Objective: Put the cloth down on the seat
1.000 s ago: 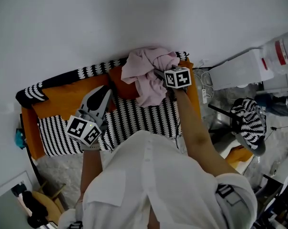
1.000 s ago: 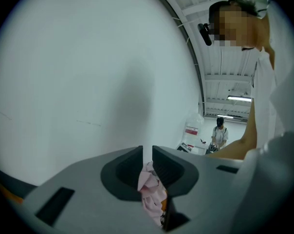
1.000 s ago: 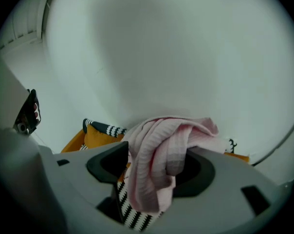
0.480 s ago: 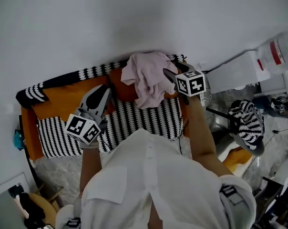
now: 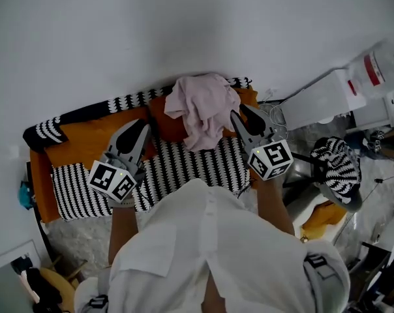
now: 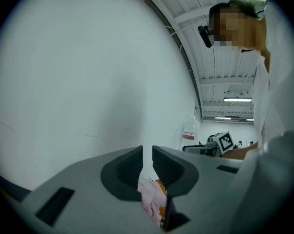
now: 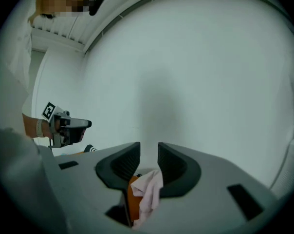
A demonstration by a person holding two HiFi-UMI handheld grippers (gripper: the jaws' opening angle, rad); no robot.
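The pink cloth [image 5: 203, 106] lies crumpled at the back right of the seat [image 5: 184, 162], partly on an orange cushion [image 5: 92, 135] and partly on the black-and-white striped cover. My right gripper [image 5: 239, 111] hangs just right of the cloth and apart from it. Its jaws are closing with nothing between them. In the right gripper view the cloth [image 7: 149, 191] shows below and beyond the right gripper [image 7: 149, 147]. My left gripper [image 5: 143, 124] hovers over the seat's left half, empty, with a narrow gap between its jaws. The cloth [image 6: 149, 201] shows past the left gripper [image 6: 147, 152].
A white wall rises behind the seat. White machines [image 5: 321, 96] and cables [image 5: 278, 119] stand to the right. A round stool with a striped cover [image 5: 340, 168] is at the right, near my right arm. The person's white shirt fills the lower middle.
The right gripper has let go of the pink cloth and drawn back to the right and toward me. The cloth has settled on the seat. The left gripper has stayed put.
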